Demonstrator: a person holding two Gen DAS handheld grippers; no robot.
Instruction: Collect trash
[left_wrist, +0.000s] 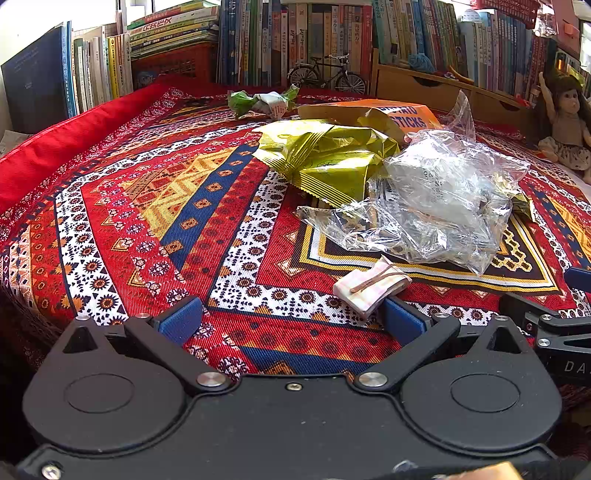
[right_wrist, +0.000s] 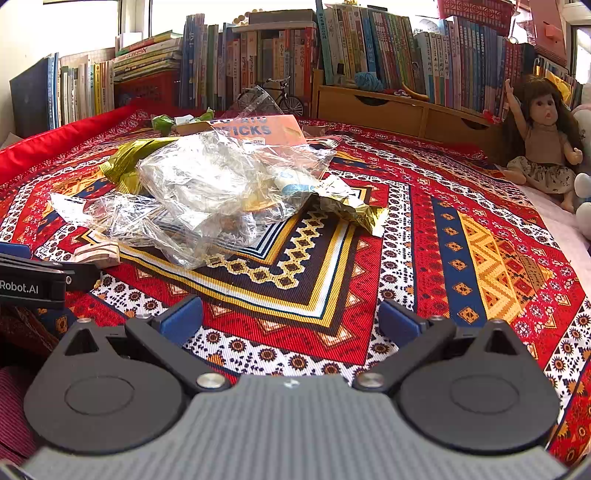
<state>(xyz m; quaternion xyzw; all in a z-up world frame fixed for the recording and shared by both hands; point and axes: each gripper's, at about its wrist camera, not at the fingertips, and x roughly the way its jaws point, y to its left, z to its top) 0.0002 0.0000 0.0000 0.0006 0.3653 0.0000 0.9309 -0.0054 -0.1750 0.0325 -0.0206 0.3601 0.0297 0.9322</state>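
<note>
A heap of trash lies on the patterned cloth: a crumpled clear plastic bag (left_wrist: 439, 199) (right_wrist: 207, 188), a gold-green foil wrapper (left_wrist: 325, 155) (right_wrist: 125, 162), an orange snack box (left_wrist: 402, 114) (right_wrist: 258, 129), and a green-and-white wrapper (left_wrist: 262, 101) at the back. A small folded pink paper packet (left_wrist: 369, 286) (right_wrist: 98, 254) lies nearest, just ahead of my left gripper's right fingertip. My left gripper (left_wrist: 291, 319) is open over bare cloth. My right gripper (right_wrist: 290, 319) is open too, nothing between its fingers, with the heap ahead to its left.
Rows of books (left_wrist: 295, 37) line the back, with a model bicycle (left_wrist: 327, 75) and a wooden drawer unit (right_wrist: 399, 110). A doll (right_wrist: 543, 140) sits at the right edge. A red cushion (left_wrist: 66, 140) borders the left. The right gripper's body (left_wrist: 554, 332) shows at the far right.
</note>
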